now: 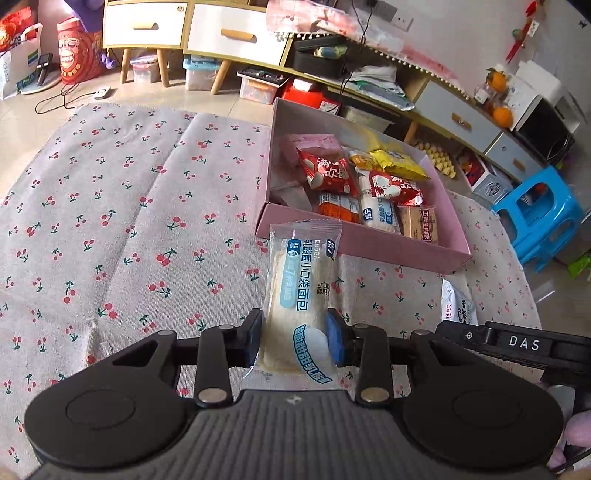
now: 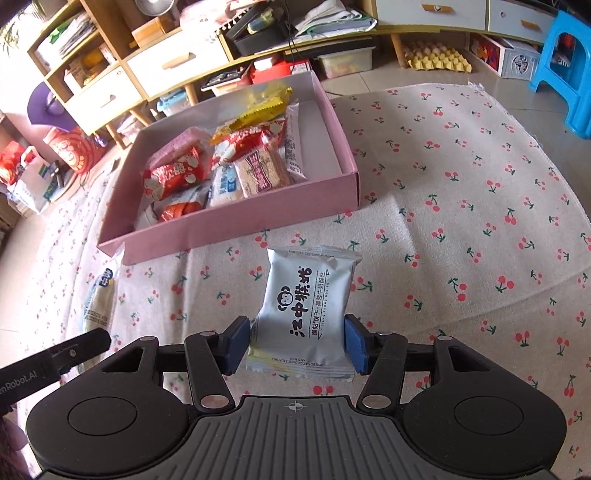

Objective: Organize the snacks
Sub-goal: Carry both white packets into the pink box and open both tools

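My left gripper (image 1: 295,338) is shut on a long clear bread packet (image 1: 301,288) with blue print, held just short of the pink box's near wall (image 1: 365,240). My right gripper (image 2: 295,341) is shut on a pale blue biscuit packet (image 2: 308,306) with a monkey logo, held above the cloth in front of the pink box (image 2: 240,225). The box holds several snacks: red packets (image 1: 327,173), a yellow packet (image 1: 400,162), white bread packets. The bread packet also shows at the left of the right wrist view (image 2: 99,299), and the biscuit packet at the right of the left wrist view (image 1: 458,302).
A cherry-print cloth (image 1: 129,221) covers the surface. A blue plastic stool (image 1: 543,214) stands to the right of it. Low cabinets with drawers (image 1: 221,33), storage bins and an egg tray (image 2: 436,55) line the floor behind the box.
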The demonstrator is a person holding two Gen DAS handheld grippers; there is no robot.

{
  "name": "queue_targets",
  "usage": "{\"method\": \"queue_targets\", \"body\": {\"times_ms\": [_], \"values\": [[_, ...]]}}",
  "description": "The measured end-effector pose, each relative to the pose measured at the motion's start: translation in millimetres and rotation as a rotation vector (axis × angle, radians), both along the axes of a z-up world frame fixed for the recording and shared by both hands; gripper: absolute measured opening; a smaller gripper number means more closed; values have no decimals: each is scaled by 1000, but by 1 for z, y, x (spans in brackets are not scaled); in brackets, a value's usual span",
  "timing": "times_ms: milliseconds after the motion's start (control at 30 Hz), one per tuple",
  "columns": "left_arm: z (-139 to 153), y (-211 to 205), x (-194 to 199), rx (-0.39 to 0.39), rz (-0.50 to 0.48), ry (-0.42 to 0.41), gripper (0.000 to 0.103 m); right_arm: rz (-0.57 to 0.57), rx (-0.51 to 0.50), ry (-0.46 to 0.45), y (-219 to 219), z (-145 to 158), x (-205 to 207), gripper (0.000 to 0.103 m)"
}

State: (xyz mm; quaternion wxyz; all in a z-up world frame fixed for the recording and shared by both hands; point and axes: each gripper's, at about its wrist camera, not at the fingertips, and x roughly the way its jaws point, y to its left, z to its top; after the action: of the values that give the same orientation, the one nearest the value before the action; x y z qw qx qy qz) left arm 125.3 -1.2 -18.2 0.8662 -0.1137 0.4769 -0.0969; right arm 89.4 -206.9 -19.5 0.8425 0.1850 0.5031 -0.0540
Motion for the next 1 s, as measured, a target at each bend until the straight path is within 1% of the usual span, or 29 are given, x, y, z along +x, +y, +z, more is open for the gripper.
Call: {"method": "queue_targets", "body": {"times_ms": [133,267,367,500,533,633,667,700,800,900,1000], "values": [[7,7,6,-28,22,-13,33,-21,31,-48,1,17,2,54],[11,13,13,-54,55,-35,33,-78,89,-79,-8,27,5,54],[12,13,20,-64,64,-62,33,-122,111,-100,-16,30,8,54],[10,8,32,-88,66,-110,33,-145,111,-154,-23,32,9,54],[8,6,35,-96,68,-113,33,-145,111,-170,-25,32,10,54],[5,1,50,-130,64,-98,33,-164,143,-171,-31,29,19,54],[5,-1,54,-131,62,-99,33,-165,152,-173,-34,28,23,54],[5,-4,58,-125,57,-104,33,-162,152,-176,-35,28,27,54],[4,-12,71,-107,31,-117,33,-144,105,-201,-39,32,43,54],[0,-20,80,-96,-4,-119,33,-101,57,-229,-43,34,64,54],[-5,-22,83,-98,-17,-117,33,-67,53,-218,-47,26,86,54]]}}
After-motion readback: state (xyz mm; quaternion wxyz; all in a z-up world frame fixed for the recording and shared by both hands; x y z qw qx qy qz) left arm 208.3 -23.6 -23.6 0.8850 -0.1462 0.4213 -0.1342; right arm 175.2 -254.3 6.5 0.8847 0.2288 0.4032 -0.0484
